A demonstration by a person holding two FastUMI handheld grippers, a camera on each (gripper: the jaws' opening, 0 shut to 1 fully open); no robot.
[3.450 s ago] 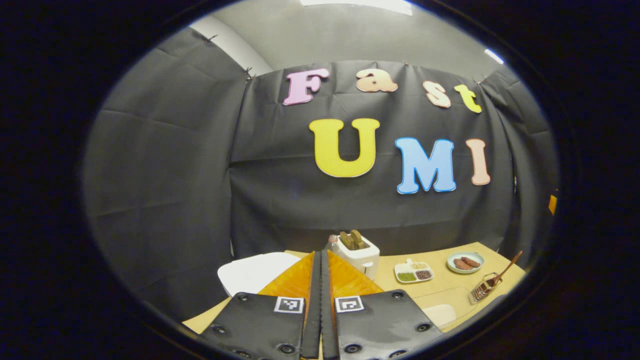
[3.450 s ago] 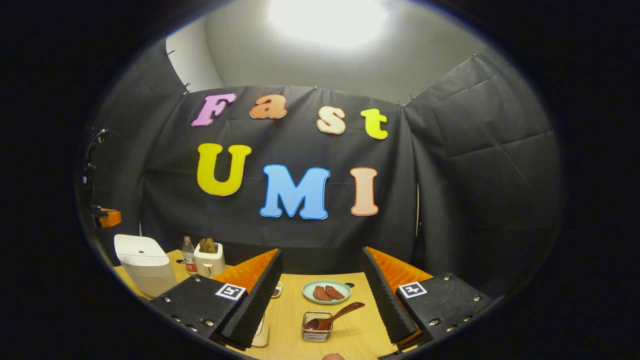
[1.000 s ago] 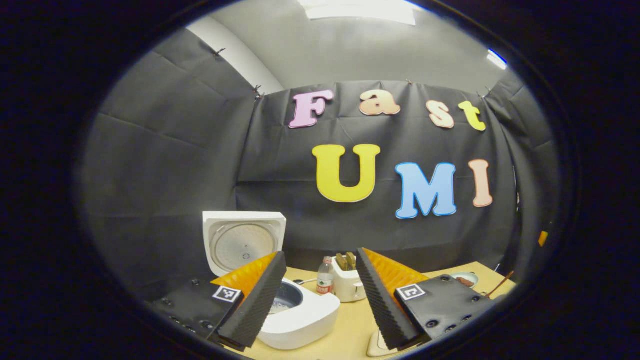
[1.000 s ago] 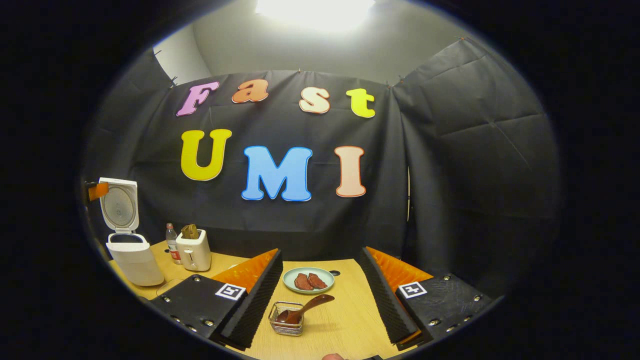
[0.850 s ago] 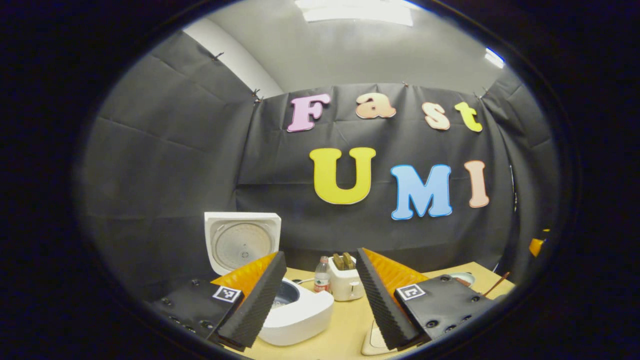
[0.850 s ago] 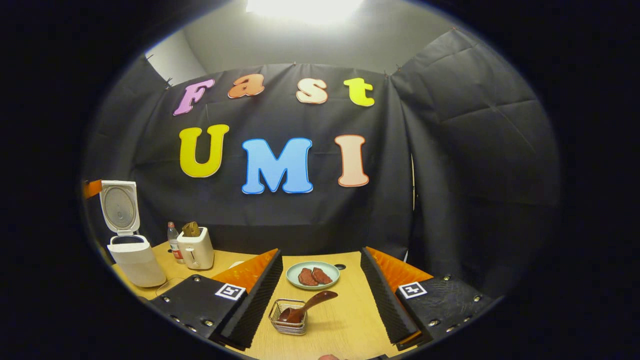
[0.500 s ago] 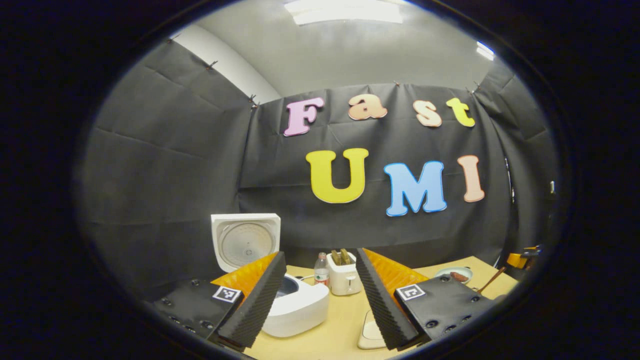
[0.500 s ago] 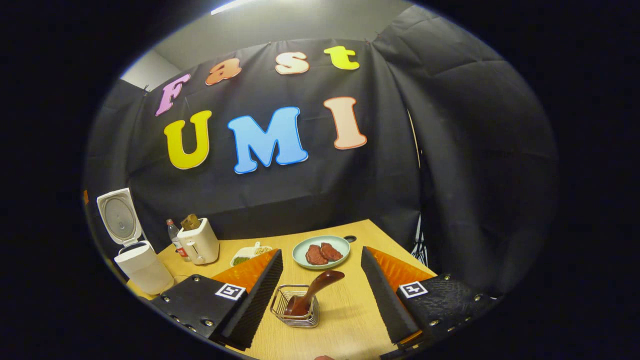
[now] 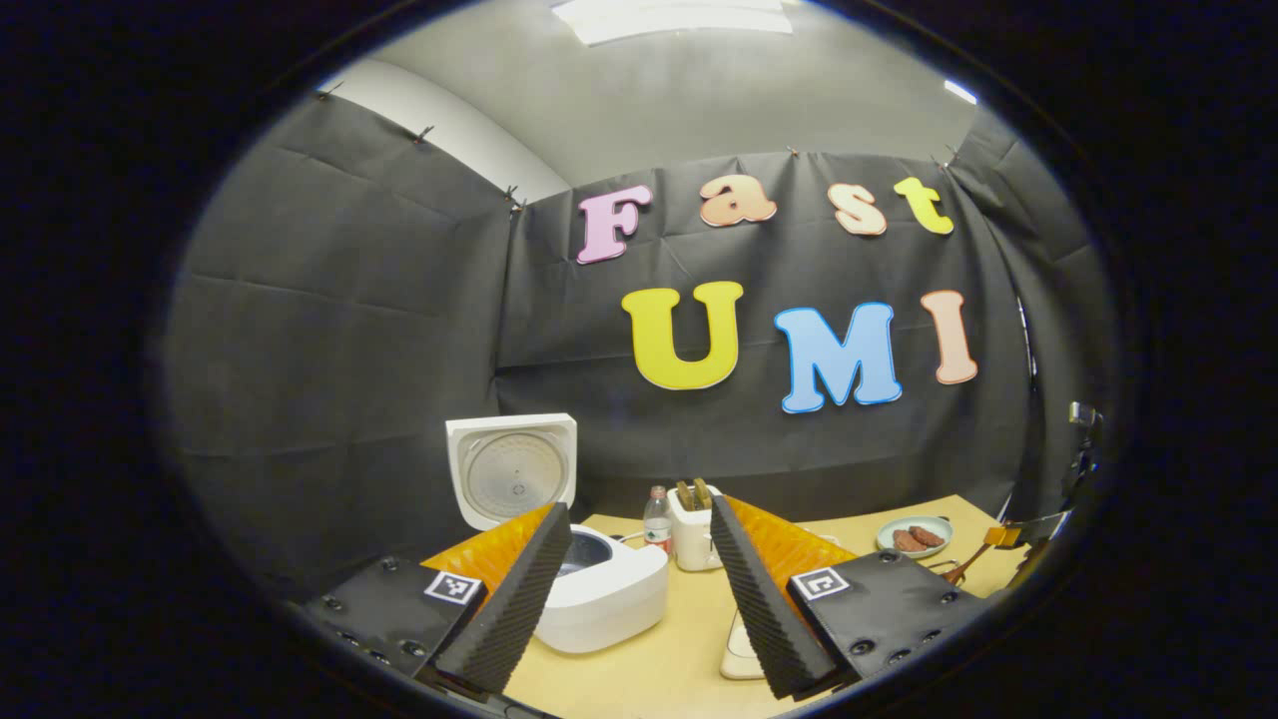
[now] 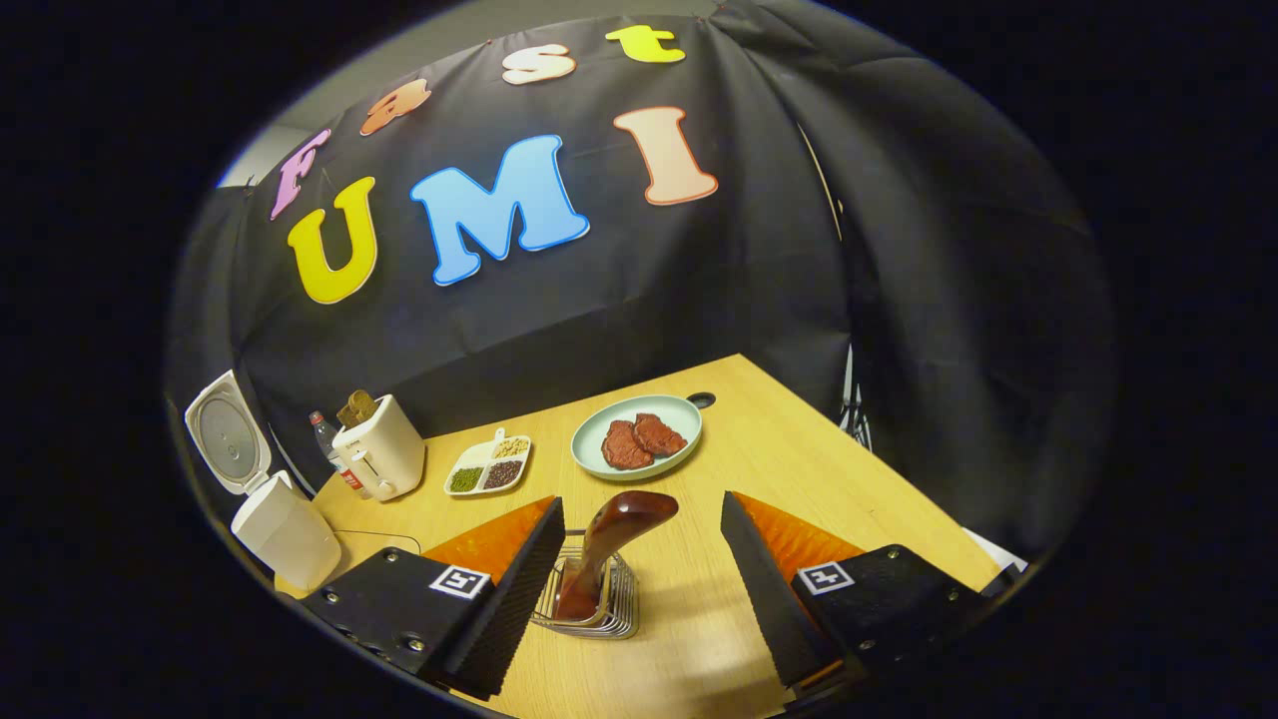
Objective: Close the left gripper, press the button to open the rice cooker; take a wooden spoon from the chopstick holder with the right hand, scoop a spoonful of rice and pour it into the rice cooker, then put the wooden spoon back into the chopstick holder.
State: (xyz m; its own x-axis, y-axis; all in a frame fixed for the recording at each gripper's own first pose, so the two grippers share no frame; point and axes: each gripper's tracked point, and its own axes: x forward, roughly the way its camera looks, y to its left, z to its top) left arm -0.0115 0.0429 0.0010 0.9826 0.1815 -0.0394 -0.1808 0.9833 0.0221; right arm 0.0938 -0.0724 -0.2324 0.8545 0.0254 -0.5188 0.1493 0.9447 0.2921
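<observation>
We see the right gripper spread wide above the wooden spoon, which stands in the chopstick holder between its 2 fingers, untouched. The left gripper is wide too, near the rice cooker with its lid up.

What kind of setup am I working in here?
Likely a staged kitchen booth: black cloth wall, wooden table with an open rice cooker, toaster and a plate of meat.
</observation>
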